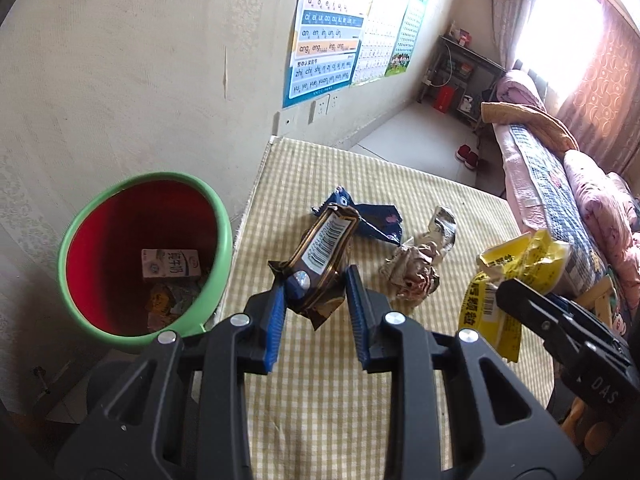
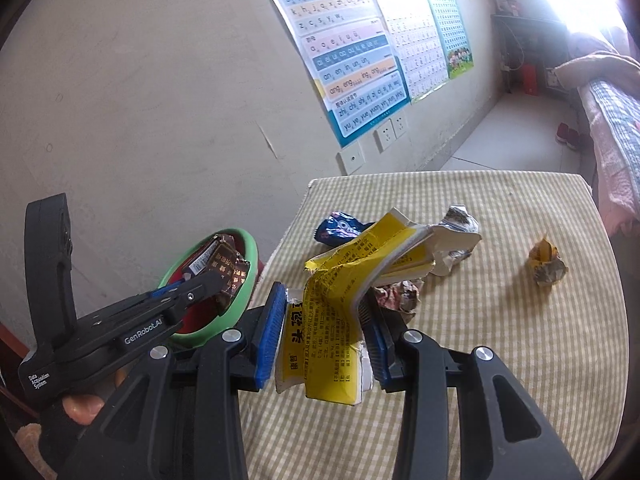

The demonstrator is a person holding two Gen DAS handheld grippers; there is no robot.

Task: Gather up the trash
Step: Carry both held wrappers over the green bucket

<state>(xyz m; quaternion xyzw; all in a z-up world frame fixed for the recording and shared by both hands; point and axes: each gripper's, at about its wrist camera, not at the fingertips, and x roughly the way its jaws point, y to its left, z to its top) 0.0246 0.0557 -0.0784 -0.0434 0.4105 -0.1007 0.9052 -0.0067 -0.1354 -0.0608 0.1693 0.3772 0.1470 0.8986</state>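
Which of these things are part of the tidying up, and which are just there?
Part of the job: brown wrapper in left gripper; yellow box in right gripper; green bin; blue wrapper; crumpled paper.

Just there: wall posters; bed; red slippers.

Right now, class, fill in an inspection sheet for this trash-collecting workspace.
Surface: yellow-checked cloth table.
Job's things: green-rimmed red bin beside the table, holding a milk carton.
Clutter: blue foil wrapper, crumpled paper ball, silver wrapper, small yellow scrap.
Grippers: left gripper shut on brown snack wrapper; right gripper shut on torn yellow box.
Cables: nothing seen.
Surroundings: pinyin wall chart, bed.
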